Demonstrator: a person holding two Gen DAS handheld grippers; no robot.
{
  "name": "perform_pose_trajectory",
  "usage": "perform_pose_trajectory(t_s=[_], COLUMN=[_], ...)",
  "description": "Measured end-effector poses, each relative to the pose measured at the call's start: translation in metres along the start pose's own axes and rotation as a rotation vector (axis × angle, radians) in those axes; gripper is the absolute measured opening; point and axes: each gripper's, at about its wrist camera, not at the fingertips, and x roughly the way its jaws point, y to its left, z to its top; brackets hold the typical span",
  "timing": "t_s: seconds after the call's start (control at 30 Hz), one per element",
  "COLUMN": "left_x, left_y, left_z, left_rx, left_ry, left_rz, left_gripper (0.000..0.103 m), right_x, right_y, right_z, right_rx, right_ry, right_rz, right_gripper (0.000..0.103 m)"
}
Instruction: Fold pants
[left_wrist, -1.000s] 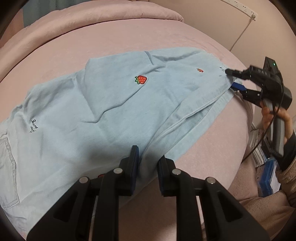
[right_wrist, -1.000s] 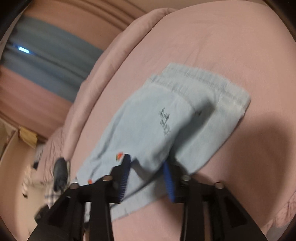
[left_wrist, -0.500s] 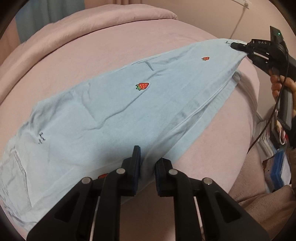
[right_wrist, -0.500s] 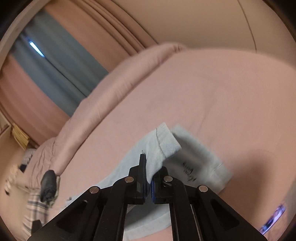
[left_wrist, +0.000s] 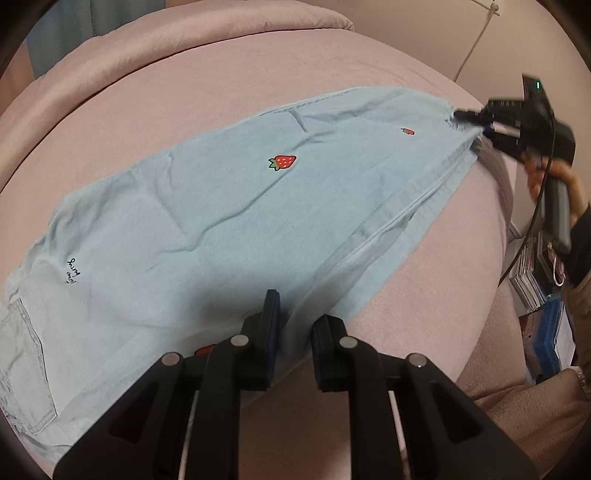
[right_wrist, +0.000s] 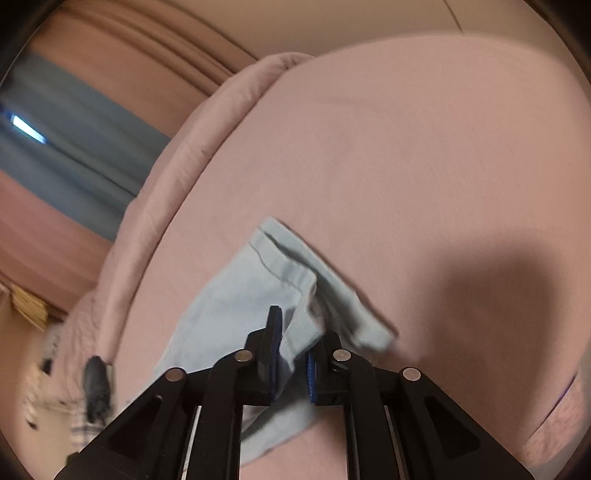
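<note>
Light-blue pants with a red strawberry patch lie stretched across a pink bed. My left gripper is shut on the near edge of the cloth, which is pinched between its pads. At the far right, my right gripper is shut on the hem corner and pulls the fabric taut, with a hand around its handle. The right wrist view shows that gripper with a bunched fold of the pants clamped between its pads, just above the bed.
The bed's right edge drops off near a stack of books and boxes and a blue box. A white cable runs down the wall. Blue curtains hang beyond a rolled pink cover. A dark object lies off the bed's left side.
My right gripper has closed on the hem corner, lifted it and drawn it outward, so the wrinkled pants now lie stretched long. My left gripper has kept its grip and place.
</note>
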Motion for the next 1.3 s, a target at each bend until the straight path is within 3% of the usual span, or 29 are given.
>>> perform_pose_trajectory(t_s=[0.07, 0.17, 0.27, 0.33, 0.4, 0.5, 0.7, 1.03, 1.13, 1.17, 1.23, 1.27, 1.3], left_x=[-0.002, -0.004, -0.005, -0.004, -0.004, -0.003, -0.002, -0.002, -0.003, -0.006, -0.015, -0.021, -0.029], left_y=[0.0, 0.001, 0.002, 0.001, 0.0, -0.002, -0.003, -0.001, 0.003, 0.005, 0.007, 0.007, 0.009], left_z=[-0.003, -0.004, -0.005, -0.005, -0.006, -0.005, -0.002, -0.001, 0.0, -0.001, -0.004, -0.006, -0.008], left_rx=[-0.004, -0.025, -0.04, -0.035, -0.022, -0.01, -0.018, -0.015, -0.026, -0.032, -0.04, -0.043, -0.045], left_ry=[-0.002, -0.006, -0.01, -0.012, -0.011, -0.007, -0.007, -0.004, -0.004, -0.004, -0.018, -0.032, -0.048], left_rz=[-0.005, -0.021, -0.03, -0.029, -0.024, -0.02, -0.017, -0.023, -0.039, -0.046, -0.07, -0.088, -0.104], left_gripper=[0.015, 0.016, 0.016, 0.018, 0.018, 0.019, 0.018, 0.019, 0.023, 0.026, 0.041, 0.044, 0.049], right_x=[-0.005, -0.027, -0.05, -0.039, -0.015, 0.007, 0.005, -0.008, 0.008, 0.007, -0.003, -0.009, -0.015], right_y=[0.019, 0.064, 0.083, 0.062, 0.023, -0.01, 0.0, 0.002, 0.0, -0.001, 0.003, 0.007, 0.011], right_z=[0.01, 0.021, 0.016, 0.014, 0.01, 0.001, 0.002, -0.003, 0.005, 0.008, 0.016, 0.02, 0.025], right_rx=[-0.044, -0.19, -0.291, -0.229, -0.098, -0.02, -0.066, -0.084, -0.1, -0.097, -0.101, -0.114, -0.133], right_ry=[-0.015, -0.122, -0.229, -0.202, -0.093, -0.018, 0.0, -0.056, 0.022, 0.026, 0.006, -0.026, -0.055], right_rz=[0.027, 0.13, 0.131, 0.062, -0.027, -0.055, -0.099, -0.146, -0.142, -0.129, -0.117, -0.13, -0.131], right_gripper=[0.009, 0.009, 0.009, 0.009, 0.009, 0.009, 0.009, 0.007, 0.007, 0.008, 0.024, 0.038, 0.04])
